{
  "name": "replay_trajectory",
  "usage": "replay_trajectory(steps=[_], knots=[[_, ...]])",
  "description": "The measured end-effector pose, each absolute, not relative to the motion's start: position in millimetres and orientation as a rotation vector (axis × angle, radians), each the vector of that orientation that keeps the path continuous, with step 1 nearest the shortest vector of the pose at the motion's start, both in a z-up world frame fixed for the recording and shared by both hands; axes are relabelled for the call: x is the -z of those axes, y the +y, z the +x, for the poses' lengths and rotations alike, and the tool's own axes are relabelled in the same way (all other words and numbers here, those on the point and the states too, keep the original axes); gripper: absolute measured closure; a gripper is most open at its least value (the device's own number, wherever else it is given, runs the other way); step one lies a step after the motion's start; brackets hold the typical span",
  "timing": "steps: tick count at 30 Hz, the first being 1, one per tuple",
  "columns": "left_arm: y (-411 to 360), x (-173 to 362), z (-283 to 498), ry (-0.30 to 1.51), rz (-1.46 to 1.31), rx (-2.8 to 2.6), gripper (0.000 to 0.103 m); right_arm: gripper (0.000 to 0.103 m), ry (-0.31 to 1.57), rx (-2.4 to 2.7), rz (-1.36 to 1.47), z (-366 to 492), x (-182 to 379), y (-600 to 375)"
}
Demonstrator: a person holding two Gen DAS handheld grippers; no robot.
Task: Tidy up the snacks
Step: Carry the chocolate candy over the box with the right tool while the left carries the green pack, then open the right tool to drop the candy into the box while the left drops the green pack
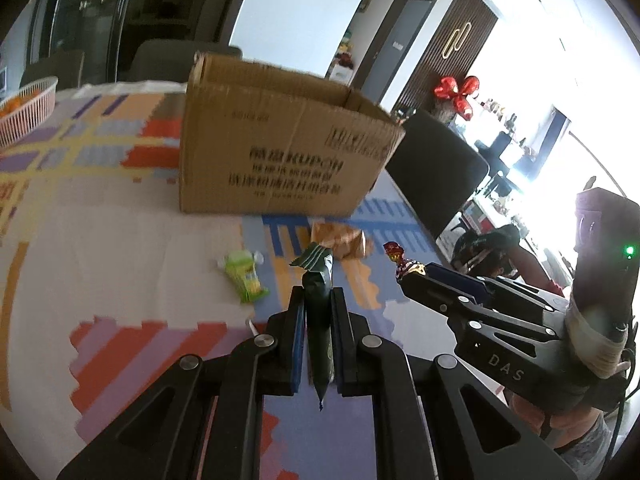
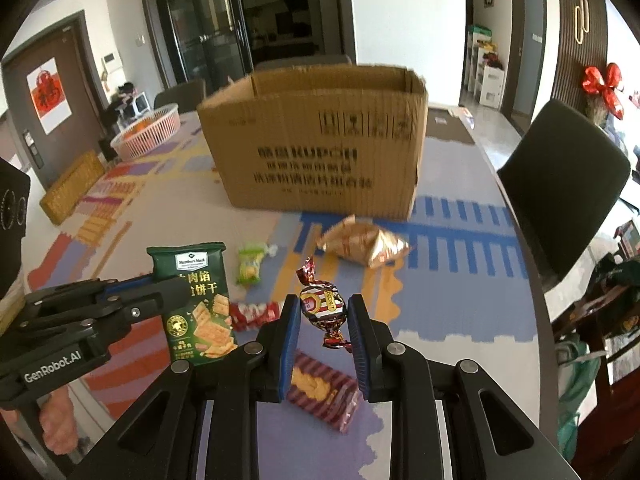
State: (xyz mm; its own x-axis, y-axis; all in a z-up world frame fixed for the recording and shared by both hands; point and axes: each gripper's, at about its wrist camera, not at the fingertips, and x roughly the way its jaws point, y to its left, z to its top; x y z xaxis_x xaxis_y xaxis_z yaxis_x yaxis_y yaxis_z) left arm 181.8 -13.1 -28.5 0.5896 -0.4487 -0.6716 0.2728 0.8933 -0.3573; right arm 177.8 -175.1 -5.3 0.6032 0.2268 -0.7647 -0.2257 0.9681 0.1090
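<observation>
Jaws, left gripper (image 1: pixel 318 308): clamped edge-on around the green cracker packet (image 1: pixel 318 320), long axis toward 12 o'clock.
Jaws, right gripper (image 2: pixel 323 322): pinched the twist-wrapped candy (image 2: pixel 323 306), its twisted ends toward 11 and 5 o'clock.
Right view only: packet face read "Member's Mark"; left gripper body read "GenRobot.AI"; striped wafer pack (image 2: pixel 322 394) lay on the counter (image 2: pixel 460 300) under the jaws.
Cardboard box (image 2: pixel 320 152): at 12 o'clock, open-topped, "KUPON" legible.

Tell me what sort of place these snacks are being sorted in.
Most likely the dining area of a home. A table under a colourful patterned tablecloth has a dark upholstered chair drawn up, dark glass-fronted doors stand behind, and a red paper decoration hangs on an interior door.
</observation>
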Motion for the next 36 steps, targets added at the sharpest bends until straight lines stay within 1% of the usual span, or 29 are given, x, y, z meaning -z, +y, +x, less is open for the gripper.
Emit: replay_trajectory(steps=[10,22,28,36], knots=[[-8.8,-16.8,206.4,0.709,-0.174,0.403,0.09,0.077,0.762,-0.268,0.035,199.2,-37.7,-171.3],[-10.3,-74.6,244.2,0.559,-0.125,0.375,0.09,0.077,0.677,-0.291,0.06,239.0,-82.1,-167.2],[-9.7,-93.5,263.0,0.526,-0.112,0.364,0.09,0.077,0.623,-0.284,0.051,260.3,-106.6,-165.9],[-11.1,-97.4,292.4,0.537,-0.086,0.352,0.09,0.077,0.638,-0.279,0.038,294.6,-116.7,-161.8]])
